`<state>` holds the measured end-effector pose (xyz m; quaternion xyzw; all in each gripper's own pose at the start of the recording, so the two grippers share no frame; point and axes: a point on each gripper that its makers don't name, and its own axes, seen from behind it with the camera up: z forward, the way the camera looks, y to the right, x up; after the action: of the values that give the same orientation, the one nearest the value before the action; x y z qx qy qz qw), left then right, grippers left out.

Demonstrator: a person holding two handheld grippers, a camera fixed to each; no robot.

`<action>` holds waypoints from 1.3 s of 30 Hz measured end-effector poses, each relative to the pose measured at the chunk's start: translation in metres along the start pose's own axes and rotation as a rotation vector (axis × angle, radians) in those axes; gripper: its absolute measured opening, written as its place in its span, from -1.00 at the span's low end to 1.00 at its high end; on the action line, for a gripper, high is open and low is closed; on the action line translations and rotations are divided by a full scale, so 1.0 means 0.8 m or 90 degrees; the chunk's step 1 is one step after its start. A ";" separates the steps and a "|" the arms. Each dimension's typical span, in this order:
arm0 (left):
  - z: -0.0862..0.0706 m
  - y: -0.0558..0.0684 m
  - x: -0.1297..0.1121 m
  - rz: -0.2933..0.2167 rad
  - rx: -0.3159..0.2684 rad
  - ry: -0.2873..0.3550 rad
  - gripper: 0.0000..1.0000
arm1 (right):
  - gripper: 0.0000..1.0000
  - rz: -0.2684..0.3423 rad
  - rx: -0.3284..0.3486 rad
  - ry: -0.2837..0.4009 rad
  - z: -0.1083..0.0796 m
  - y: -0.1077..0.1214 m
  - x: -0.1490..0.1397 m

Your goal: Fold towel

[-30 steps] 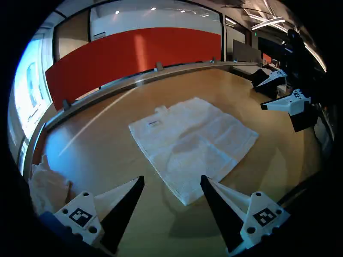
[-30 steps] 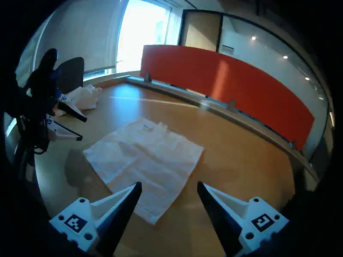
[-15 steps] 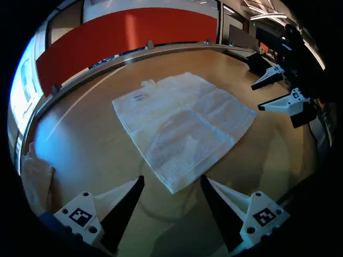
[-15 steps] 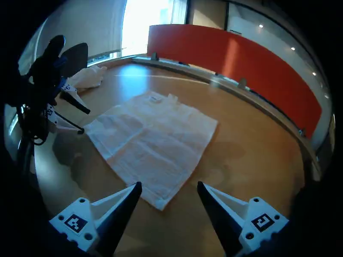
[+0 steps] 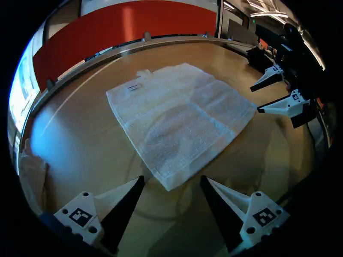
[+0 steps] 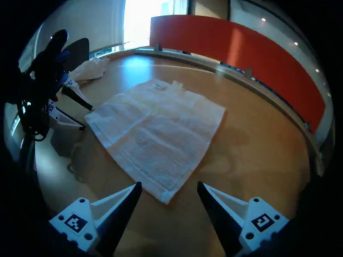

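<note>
A white towel point(image 5: 180, 115) lies spread flat on the wooden table point(image 5: 77, 141), a small tag near its far edge. My left gripper point(image 5: 171, 183) is open, its fingertips on either side of the towel's near corner, just short of it. My right gripper point(image 5: 268, 97) stands open at the towel's right corner. In the right gripper view the towel point(image 6: 156, 132) lies ahead, and my right gripper point(image 6: 168, 189) is open around its near corner. The left gripper point(image 6: 81, 115), held by a dark hand, sits open at the towel's left corner.
A crumpled white cloth point(image 6: 88, 70) lies at the table's far left corner, also seen as a cloth point(image 5: 30, 175) at the left. A red partition point(image 5: 124, 32) and a metal rail point(image 5: 128, 49) run along the table's far edge. A dark chair point(image 6: 75, 53) stands behind.
Both grippers have come lower and closer to the towel, so each near corner now lies between open fingertips. The towel itself has not moved.
</note>
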<state>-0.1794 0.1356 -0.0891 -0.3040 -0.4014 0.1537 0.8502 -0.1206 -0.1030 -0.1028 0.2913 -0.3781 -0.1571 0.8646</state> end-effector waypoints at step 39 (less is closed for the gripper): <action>0.003 0.010 0.000 0.010 0.002 -0.015 0.33 | -0.15 0.014 0.043 -0.039 0.011 -0.010 -0.020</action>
<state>-0.1813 0.1431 -0.0931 -0.3038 -0.4089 0.1648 0.8446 -0.1380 -0.1048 -0.1118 0.3114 -0.4127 -0.1435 0.8438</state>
